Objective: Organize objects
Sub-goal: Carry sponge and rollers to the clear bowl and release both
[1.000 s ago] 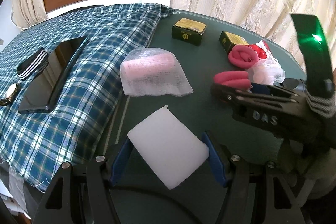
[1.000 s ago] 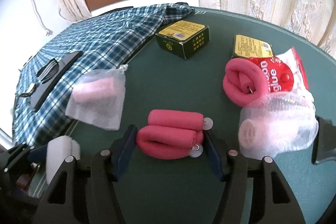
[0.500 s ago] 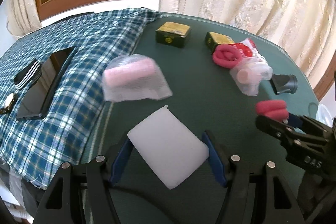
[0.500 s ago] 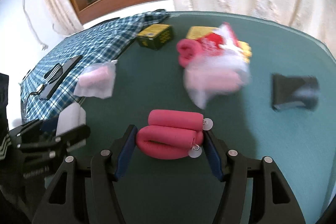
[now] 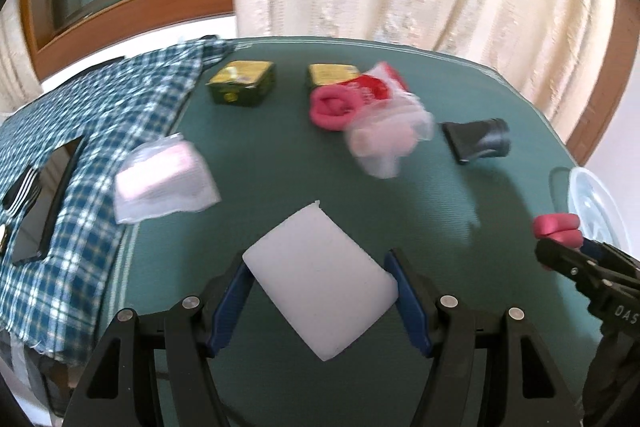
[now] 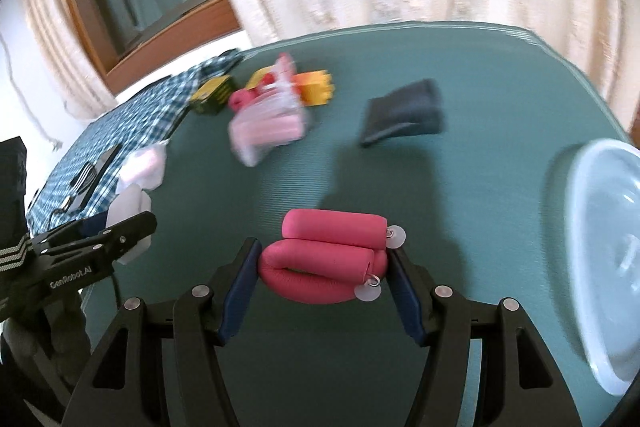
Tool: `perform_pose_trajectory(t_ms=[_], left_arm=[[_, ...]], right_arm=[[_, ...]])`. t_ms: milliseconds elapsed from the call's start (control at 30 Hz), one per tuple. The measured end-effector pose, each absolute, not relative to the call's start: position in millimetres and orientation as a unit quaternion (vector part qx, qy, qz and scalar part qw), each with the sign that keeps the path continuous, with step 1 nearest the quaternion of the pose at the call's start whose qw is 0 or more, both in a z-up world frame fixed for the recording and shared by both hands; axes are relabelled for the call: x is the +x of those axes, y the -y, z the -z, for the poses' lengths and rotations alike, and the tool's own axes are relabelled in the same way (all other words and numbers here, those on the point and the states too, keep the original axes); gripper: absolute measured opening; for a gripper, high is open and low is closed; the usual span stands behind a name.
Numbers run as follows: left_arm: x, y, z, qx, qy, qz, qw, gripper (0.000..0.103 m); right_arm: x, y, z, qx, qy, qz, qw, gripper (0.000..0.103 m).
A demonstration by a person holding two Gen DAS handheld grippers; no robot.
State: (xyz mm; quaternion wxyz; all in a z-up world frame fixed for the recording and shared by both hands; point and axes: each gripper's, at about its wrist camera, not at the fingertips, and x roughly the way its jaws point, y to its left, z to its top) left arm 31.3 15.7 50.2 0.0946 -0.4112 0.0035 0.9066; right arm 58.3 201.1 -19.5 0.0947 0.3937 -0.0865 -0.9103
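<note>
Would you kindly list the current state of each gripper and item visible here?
left gripper: shut on white sponge
right gripper: shut on pink foam roll
clear tub: open, upright
green boxes: closed
bagged pink roll: lying flat

The left gripper (image 5: 320, 283) points down at a slant over the table, its blue pads pressed against two opposite corners of a white foam block (image 5: 318, 279), which sits turned like a diamond between them. The right gripper (image 6: 324, 267) is angled down much the same way, its pads clamped on the ends of a folded pink foam roll (image 6: 326, 259). Each gripper shows at the edge of the other's view, the two well apart
</note>
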Motion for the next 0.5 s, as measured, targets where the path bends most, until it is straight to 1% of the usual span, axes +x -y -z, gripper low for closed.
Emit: perform_pose_trajectory(t_ms=[500], left_arm=[[39.8, -126.5, -62.9, -0.396, -0.070, -0.898, 0.176, 0.070]], right_arm=[[118.5, -334.1, -3.5, 0.345, 0.130, 0.929, -0.041, 0.063]])
